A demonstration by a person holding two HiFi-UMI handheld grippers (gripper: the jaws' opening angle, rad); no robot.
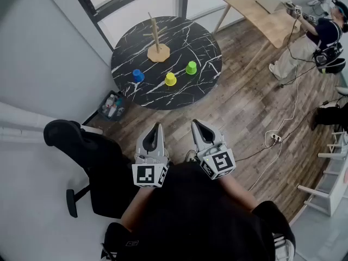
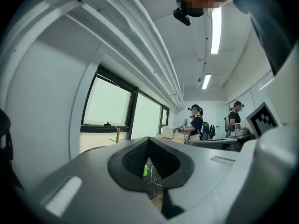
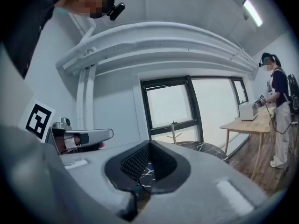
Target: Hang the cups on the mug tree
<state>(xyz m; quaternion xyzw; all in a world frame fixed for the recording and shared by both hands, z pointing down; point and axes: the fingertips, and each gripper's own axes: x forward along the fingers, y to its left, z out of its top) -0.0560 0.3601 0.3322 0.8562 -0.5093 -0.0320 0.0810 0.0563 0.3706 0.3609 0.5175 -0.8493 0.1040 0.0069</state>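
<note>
A round black marble table (image 1: 130, 48) stands ahead of me. On it is a wooden mug tree (image 1: 157, 42) with a bare pole and pegs. Three cups sit upside down in front of the tree: blue (image 1: 138, 75), yellow (image 1: 171, 79) and green (image 1: 191, 67). My left gripper (image 1: 158, 125) and right gripper (image 1: 194, 123) are held close to my body, well short of the table, both shut and empty. In the left gripper view the left gripper (image 2: 149, 140) has its jaws closed, with a sliver of green cup (image 2: 145, 170) behind them. The right gripper (image 3: 149, 143) shows the same closed jaws.
A black office chair (image 1: 81, 145) stands at my left. A basket of bottles (image 1: 111, 105) sits on the floor by the table. Cables and a power strip (image 1: 274, 138) lie on the wood floor at right. A person (image 1: 312, 39) stands by a wooden desk (image 1: 261, 12).
</note>
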